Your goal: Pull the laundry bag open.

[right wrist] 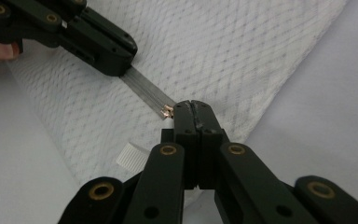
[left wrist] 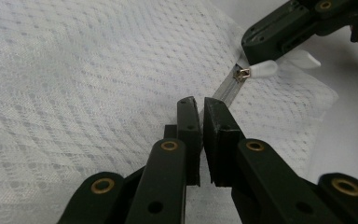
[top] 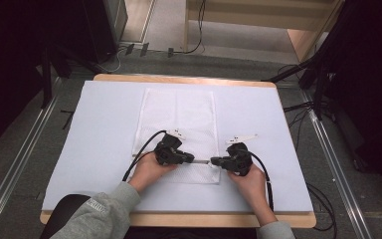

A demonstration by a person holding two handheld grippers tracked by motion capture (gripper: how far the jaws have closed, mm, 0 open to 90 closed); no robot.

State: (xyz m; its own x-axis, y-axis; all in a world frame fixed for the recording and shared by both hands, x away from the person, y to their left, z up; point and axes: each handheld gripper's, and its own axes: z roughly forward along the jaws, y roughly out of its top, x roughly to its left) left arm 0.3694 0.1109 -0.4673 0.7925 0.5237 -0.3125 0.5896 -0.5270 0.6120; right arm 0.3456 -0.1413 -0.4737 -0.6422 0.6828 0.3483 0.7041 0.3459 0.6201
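Note:
A white mesh bag [top: 179, 119] lies flat on the white-covered table, its grey zipper [left wrist: 226, 91] running along the near edge. My left gripper [left wrist: 196, 103] sits over the zipper tape with its jaws a narrow slit apart, the tape running in under its tips. My right gripper [right wrist: 193, 105] is shut on the white ribbon tab [left wrist: 263, 69] of the brass zipper slider [right wrist: 168, 111]. In the high view the left gripper [top: 195, 159] and right gripper [top: 214, 162] point at each other, tips nearly meeting at the bag's near right corner.
The white cover [top: 104, 129] has bare room all around the bag. The wooden table edge [top: 179, 219] runs along the front. Cables [top: 323, 199] and metal rails [top: 333, 164] lie on the floor at both sides, with dark stands [top: 323, 64] at the back.

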